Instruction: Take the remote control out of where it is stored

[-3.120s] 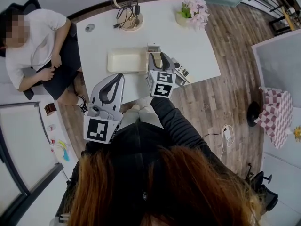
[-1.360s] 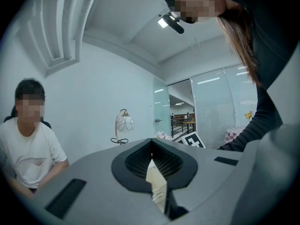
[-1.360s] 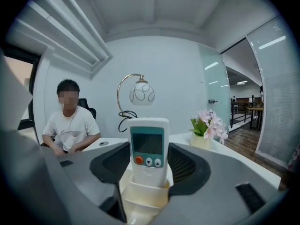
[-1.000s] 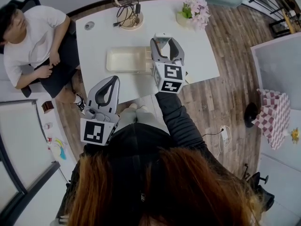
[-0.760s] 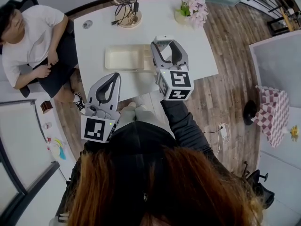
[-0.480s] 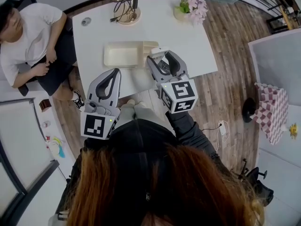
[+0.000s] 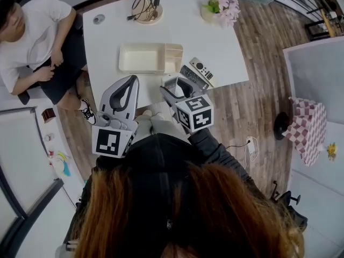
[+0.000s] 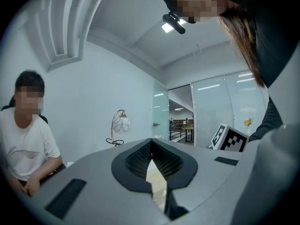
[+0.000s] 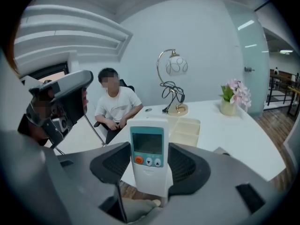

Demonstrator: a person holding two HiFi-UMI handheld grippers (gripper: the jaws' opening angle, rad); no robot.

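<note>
"What's hard to make out?"

"The lower end of the remote control (image 9: 148,150). It's sunk between the jaws of my right gripper (image 7: 176,85), and from the head view only its white top peeks out."

"And the rest of it?"

"White and upright, with a grey screen and an orange button beside two pale ones. My right gripper pinches it above the bench's (image 7: 215,42) near edge, outside the cream tray (image 7: 141,58). My left gripper (image 8: 151,161) is pressed together, holding nothing."

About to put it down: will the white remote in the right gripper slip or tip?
Probably stiff: the remote is a hard plastic slab. Its smooth shell could slide, though the ribbed pads should help. Stood upright, it would likely topple; lay it flat.
</note>
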